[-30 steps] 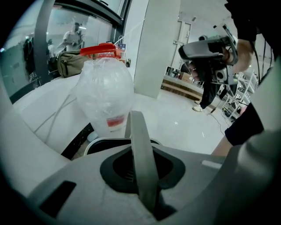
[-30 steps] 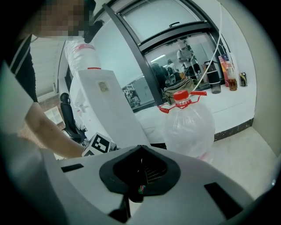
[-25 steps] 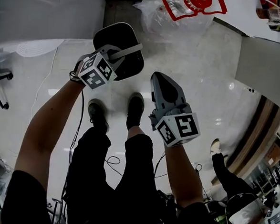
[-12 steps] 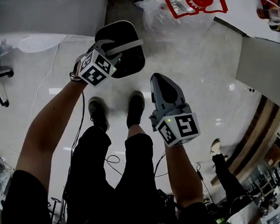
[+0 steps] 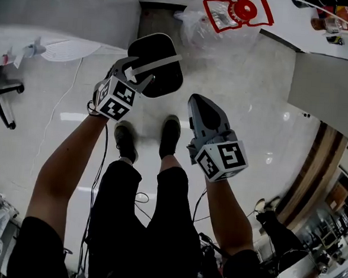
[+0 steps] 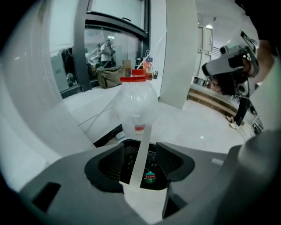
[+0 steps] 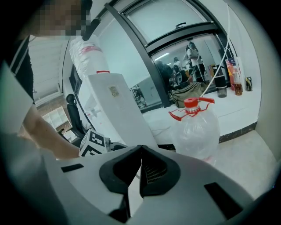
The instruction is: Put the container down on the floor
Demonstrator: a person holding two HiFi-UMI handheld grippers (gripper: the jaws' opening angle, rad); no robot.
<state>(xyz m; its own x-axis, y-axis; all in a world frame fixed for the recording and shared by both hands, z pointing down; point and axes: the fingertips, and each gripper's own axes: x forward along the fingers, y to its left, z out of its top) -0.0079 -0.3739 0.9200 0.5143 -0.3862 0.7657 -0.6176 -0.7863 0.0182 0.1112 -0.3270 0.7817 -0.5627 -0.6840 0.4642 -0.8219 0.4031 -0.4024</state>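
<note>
now left tongs [image 6: 139, 163] spread over container [image 5: 164, 47]

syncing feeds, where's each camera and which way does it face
Head view: on the head, facing steeply down at the container; arms, legs show.
Left gripper view: on left gripper, along jaws just opened, handle loose between; right gripper shows.
Right gripper view: on right gripper, along shut jaws; left forearm shows.
All three share the red-capped jug.
</note>
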